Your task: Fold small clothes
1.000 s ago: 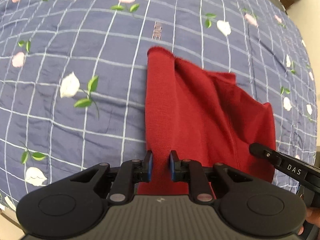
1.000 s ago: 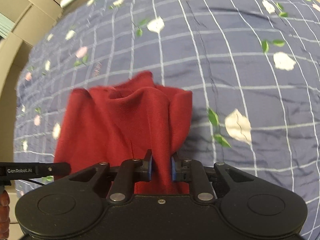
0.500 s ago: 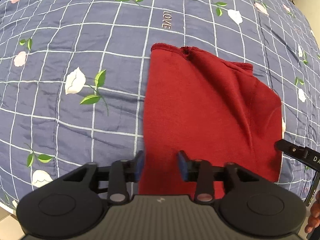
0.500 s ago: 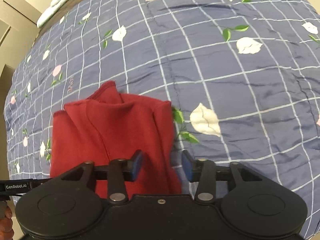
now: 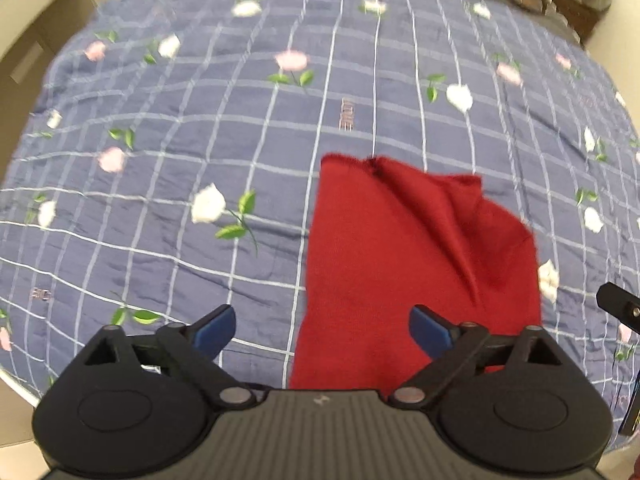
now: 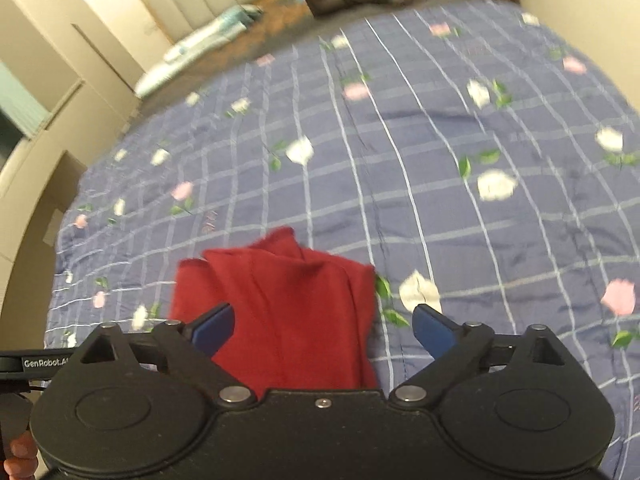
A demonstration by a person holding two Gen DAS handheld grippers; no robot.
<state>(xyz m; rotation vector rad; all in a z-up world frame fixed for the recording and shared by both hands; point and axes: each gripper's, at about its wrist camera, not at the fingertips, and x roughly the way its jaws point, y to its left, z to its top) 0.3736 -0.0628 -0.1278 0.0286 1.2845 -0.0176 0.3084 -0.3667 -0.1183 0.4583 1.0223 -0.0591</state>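
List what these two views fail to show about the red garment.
- Left wrist view: the red garment's near edge is hidden behind the left gripper.
- Right wrist view: its near edge is hidden behind the right gripper; motion blur hides fold detail.
- Neither view shows what kind of garment it is.

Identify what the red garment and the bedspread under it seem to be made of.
Red garment: looks like a fine knit, matte and soft; faint ribbed texture and a fuzzy far edge, draping in loose folds. Bedspread: looks like a thin woven fabric with a slight sheen, printed with a white grid and flowers; fine crinkles suggest cotton or a blend, not certain.
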